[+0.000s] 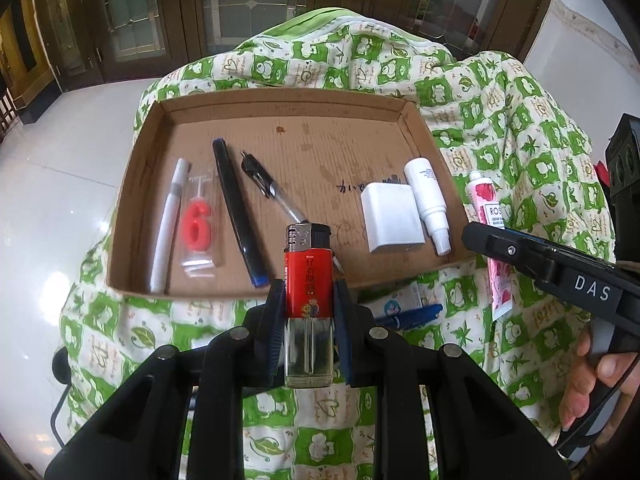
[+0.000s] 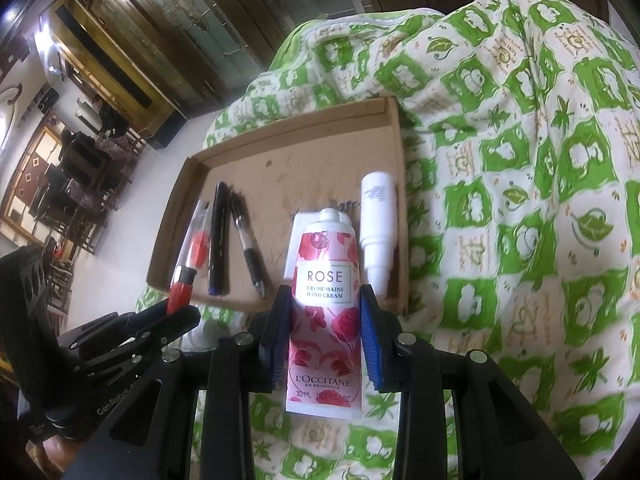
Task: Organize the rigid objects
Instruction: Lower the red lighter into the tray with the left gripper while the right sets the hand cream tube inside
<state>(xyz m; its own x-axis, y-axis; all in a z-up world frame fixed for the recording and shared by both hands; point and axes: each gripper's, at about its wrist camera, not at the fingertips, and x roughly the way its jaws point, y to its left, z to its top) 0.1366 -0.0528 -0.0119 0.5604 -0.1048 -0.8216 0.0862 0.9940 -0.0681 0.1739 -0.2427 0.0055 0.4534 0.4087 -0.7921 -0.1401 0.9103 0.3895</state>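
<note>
Here left hand-held gripper (image 1: 309, 312) clamps lighter (image 1: 308, 280); right hand-held gripper (image 2: 325, 336) clamps hand cream tube (image 2: 325, 312).

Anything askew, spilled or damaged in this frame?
Nothing spilled or broken. The cardboard tray floor shows a few dark stains and pen scribbles. A blue pen lies outside it on the green quilt.

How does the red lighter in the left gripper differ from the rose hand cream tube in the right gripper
The lighter is a hard red block with a metal top and a clear base; the hand cream tube is white with pink roses and flattens to a crimped end. The lighter is narrower, while the tube fills a wider jaw gap. Both are gripped across their sides, the lighter by the left gripper and the tube by the right gripper, top ends pointing toward the cardboard tray.
</note>
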